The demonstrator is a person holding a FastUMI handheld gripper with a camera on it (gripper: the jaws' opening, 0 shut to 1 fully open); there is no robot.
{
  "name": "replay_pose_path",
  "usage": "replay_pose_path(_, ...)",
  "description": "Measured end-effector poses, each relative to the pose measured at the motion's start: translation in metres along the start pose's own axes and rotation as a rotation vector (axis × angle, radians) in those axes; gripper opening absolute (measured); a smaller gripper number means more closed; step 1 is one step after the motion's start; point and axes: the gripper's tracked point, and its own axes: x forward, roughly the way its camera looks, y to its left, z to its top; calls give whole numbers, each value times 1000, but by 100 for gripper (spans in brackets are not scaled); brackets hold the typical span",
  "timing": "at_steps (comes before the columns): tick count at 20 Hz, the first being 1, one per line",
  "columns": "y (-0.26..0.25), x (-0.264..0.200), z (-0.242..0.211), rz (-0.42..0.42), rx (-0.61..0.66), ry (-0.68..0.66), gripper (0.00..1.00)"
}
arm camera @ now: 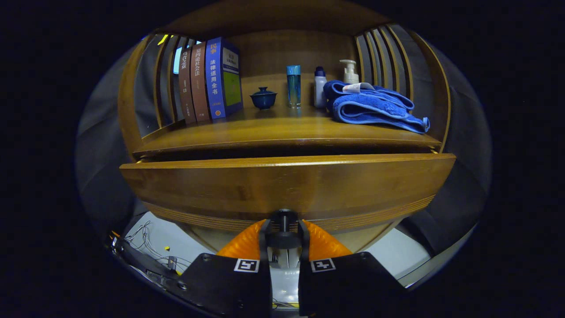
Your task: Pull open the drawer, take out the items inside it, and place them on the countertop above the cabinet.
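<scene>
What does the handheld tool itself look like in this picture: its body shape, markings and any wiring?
The tool has two broad dark, angular body halves, each bearing a small square black-and-white marker. A dark central post sits between its two fingers. Thin loose wires trail beside it.

A wooden cabinet point(247, 44) with slatted side walls point(379, 53) is seen under dim light; its back panel point(282, 53) is plain wood; dark cloth point(101, 132) is hung on either side as the booth's wall; a pale floor point(176, 238) is glimpsed below, strewn with thin wires point(145, 238).

Three books point(209, 81), three bottles point(320, 87), one towel point(373, 107)
</scene>
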Motion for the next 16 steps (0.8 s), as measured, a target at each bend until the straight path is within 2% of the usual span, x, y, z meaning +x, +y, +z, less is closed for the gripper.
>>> replay_pose_path(11,-1,-78,-41,1,17,37,27)
replay_pose_path(16,-1,-99,-53,3,37,52,27)
